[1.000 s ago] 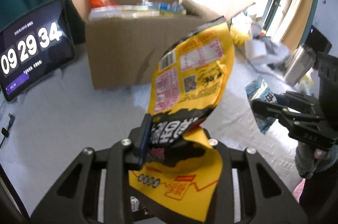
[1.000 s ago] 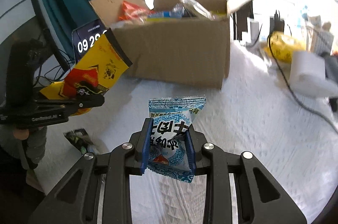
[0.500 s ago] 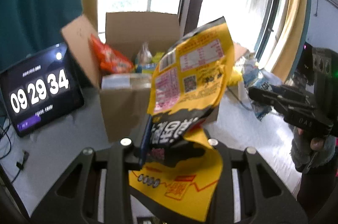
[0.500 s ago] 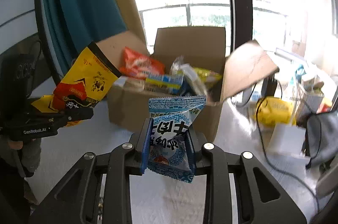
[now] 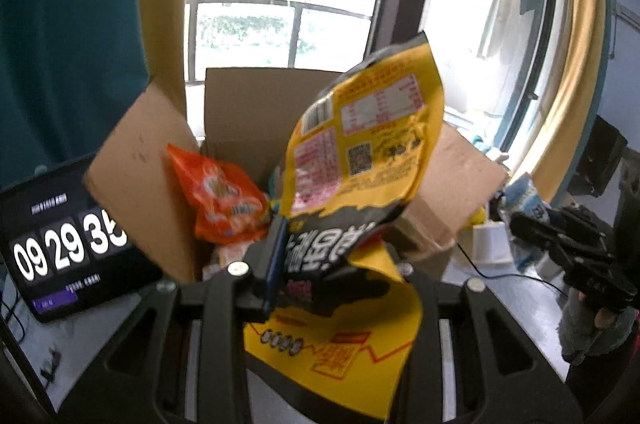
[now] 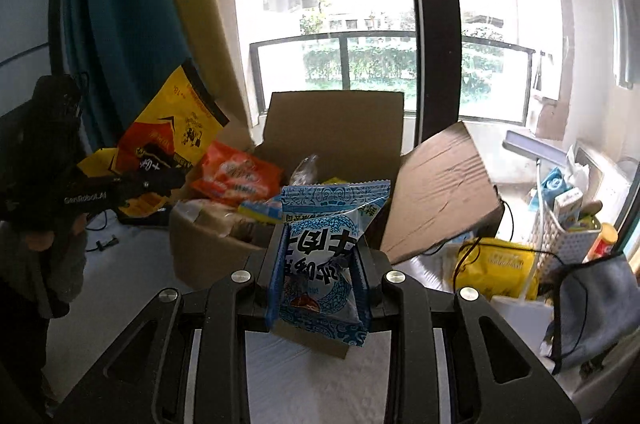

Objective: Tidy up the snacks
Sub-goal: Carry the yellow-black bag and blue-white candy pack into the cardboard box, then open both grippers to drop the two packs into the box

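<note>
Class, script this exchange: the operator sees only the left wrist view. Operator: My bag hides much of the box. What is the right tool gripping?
Observer: The right tool is shut on a blue packet, upright before the box.
Operator: What lies in the box behind my yellow bag?
Observer: A clear wrapper, right of the orange bag.
Operator: Anything right of the box?
Observer: A white basket and a grey cloth.
</note>
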`<state>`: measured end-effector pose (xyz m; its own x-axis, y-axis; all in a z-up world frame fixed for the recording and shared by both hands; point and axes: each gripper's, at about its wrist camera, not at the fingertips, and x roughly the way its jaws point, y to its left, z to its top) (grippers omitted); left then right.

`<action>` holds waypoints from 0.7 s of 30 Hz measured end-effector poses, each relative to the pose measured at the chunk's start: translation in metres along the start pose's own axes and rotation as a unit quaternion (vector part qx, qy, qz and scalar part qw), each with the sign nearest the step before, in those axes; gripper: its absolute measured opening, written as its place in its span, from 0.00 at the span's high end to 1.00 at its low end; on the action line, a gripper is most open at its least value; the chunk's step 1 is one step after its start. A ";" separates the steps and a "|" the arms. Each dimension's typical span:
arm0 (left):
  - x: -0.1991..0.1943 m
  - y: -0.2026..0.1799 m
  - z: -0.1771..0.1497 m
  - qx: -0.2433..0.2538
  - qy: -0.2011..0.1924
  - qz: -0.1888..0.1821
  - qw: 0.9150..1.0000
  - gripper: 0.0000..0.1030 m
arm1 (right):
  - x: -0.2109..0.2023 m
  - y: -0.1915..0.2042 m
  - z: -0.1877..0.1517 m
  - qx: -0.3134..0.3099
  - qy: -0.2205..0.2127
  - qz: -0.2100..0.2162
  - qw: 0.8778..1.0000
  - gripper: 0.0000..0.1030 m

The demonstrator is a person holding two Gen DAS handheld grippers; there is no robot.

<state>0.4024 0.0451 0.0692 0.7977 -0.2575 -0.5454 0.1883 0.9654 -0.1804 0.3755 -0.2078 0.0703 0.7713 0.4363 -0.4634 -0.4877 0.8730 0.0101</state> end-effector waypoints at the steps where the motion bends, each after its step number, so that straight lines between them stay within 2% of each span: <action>1: 0.003 0.002 0.004 -0.001 -0.001 0.003 1.000 0.67 | 0.001 -0.002 0.002 0.000 -0.001 -0.001 1.000 0.70; 8: 0.031 0.005 0.031 0.002 -0.008 0.019 1.000 0.67 | 0.023 -0.022 0.027 0.005 -0.020 -0.015 1.000 0.70; 16: 0.075 0.018 0.060 0.009 -0.004 0.057 0.998 0.65 | 0.058 -0.040 0.057 0.024 -0.034 -0.024 0.999 0.70; 18: 0.085 0.024 0.066 0.006 -0.001 0.076 0.997 0.42 | 0.067 -0.043 0.062 0.031 -0.035 -0.025 0.999 0.69; 21: 0.085 0.031 0.070 -0.015 -0.011 0.073 0.997 0.32 | 0.083 -0.048 0.067 0.039 -0.032 -0.027 0.998 0.69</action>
<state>0.5163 0.0562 0.0749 0.8282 -0.1124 -0.5491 0.0513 0.9908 -0.1254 0.4904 -0.1982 0.0906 0.8213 0.3984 -0.4084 -0.4128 0.9091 0.0566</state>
